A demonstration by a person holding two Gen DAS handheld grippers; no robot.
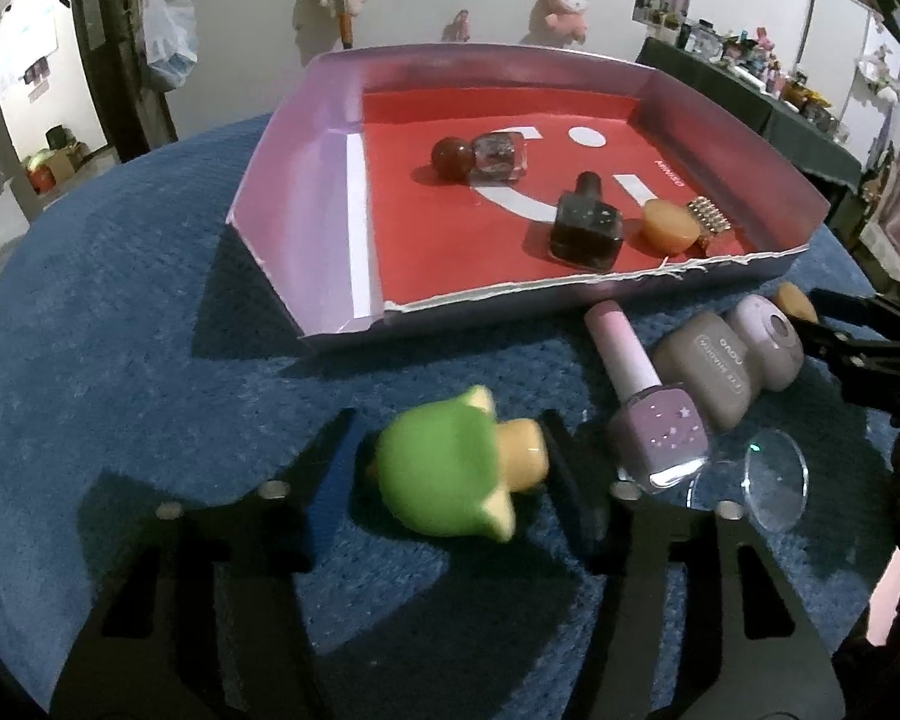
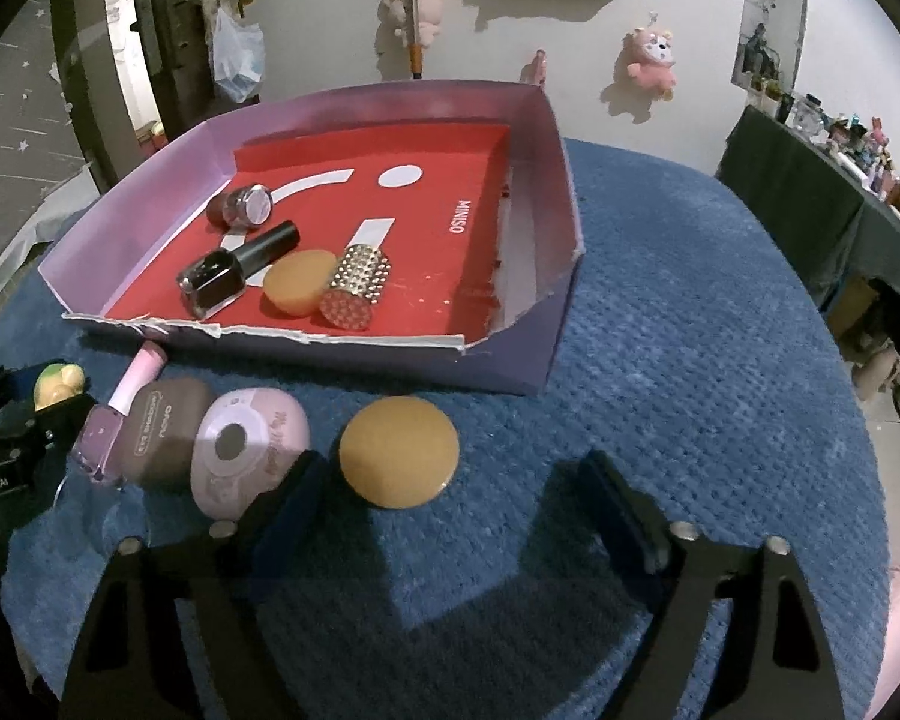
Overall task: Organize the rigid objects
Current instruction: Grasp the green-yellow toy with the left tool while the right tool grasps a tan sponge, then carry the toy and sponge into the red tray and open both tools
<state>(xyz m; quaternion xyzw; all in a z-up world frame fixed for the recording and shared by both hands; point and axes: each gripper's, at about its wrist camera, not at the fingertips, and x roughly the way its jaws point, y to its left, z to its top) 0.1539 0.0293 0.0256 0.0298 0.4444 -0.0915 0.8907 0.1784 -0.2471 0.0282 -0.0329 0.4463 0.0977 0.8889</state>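
A green and yellow turtle toy (image 1: 450,474) lies on the blue cloth (image 1: 120,360) between the fingers of my left gripper (image 1: 450,444). The right pad is at its yellow head and a thin dark gap shows at the left pad. An orange disc (image 2: 399,450) lies flat on the cloth just ahead of my right gripper (image 2: 450,486), close to the left finger (image 2: 294,480) and well clear of the right one. Both grippers stand in front of the purple box (image 2: 558,138) with the red floor.
In the box lie a round dark red bottle (image 2: 240,204), a black nail polish bottle (image 2: 222,276), a second orange disc (image 2: 297,288) and a studded cylinder (image 2: 354,288). On the cloth between the grippers lie a pink polish bottle (image 1: 642,384), a taupe case (image 1: 708,372), a pink case (image 2: 246,456) and a clear lens (image 1: 774,480).
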